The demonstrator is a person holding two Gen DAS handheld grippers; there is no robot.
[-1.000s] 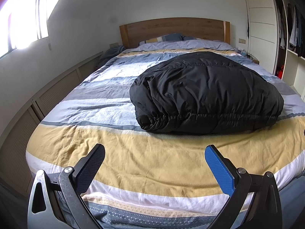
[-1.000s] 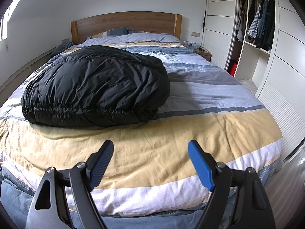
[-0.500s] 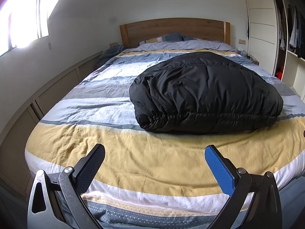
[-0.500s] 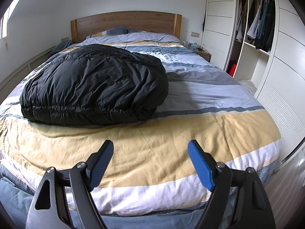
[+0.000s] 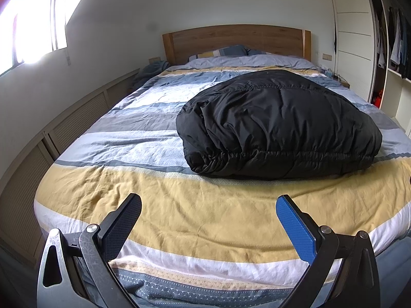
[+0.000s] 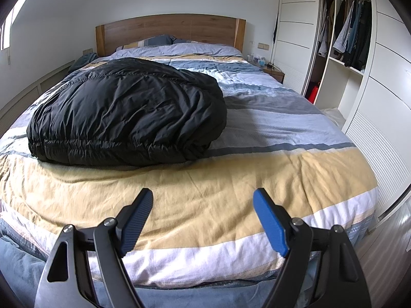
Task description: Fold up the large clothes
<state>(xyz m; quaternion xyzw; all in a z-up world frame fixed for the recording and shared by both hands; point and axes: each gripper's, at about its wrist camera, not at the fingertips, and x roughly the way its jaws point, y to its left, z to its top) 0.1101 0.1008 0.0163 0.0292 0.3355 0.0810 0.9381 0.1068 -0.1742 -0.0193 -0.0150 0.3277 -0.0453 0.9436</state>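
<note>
We see the black puffer jacket (image 5: pixel 277 125) lying folded on the bed (image 5: pixel 210 210), well beyond both tools, over the blue and grey stripes of the duvet. Our left tool (image 5: pixel 208 202) and right tool (image 6: pixel 203 196) hover above the yellow stripe near the foot, each with its fingers spread wide and empty. The bundle's long axis runs across the bed, its gathered elastic hem facing us. The fabric is quilted, shiny and creased, forming a rounded mound.
</note>
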